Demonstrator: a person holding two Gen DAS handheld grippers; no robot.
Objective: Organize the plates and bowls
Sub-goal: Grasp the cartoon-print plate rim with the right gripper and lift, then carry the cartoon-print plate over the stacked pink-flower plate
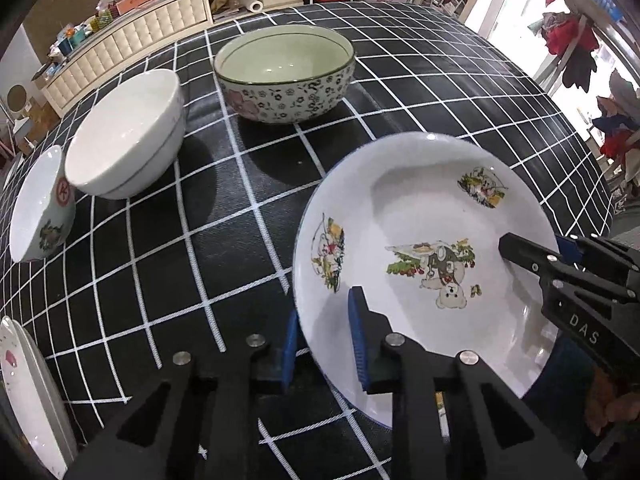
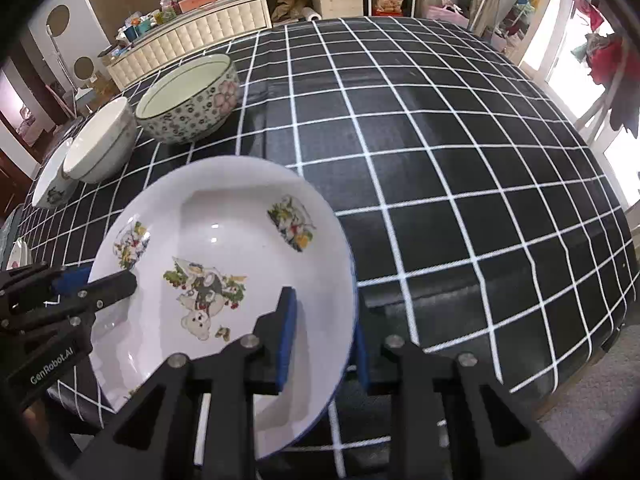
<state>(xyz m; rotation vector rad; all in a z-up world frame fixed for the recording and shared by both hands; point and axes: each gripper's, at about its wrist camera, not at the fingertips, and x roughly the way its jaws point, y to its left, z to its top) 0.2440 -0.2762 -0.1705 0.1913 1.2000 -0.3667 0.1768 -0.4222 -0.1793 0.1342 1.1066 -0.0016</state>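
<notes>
Two claws grip one cartoon plate (image 1: 420, 216) at opposite rims: left claw (image 1: 324, 344) on its left edge, right claw (image 2: 320, 340) on its right. Plate appears raised above the worktop (image 2: 440, 160); bowls (image 1: 284, 76) lie ahead-left.

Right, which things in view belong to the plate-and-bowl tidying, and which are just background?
Job items:
cartoon plate, clamped at its rim by the left hand-held gripper and the right hand-held gripper
floral bowl
white bowl
small painted bowl
plates at the left edge

Background:
checked tablecloth
cluttered cabinet
hanging clothes
</notes>
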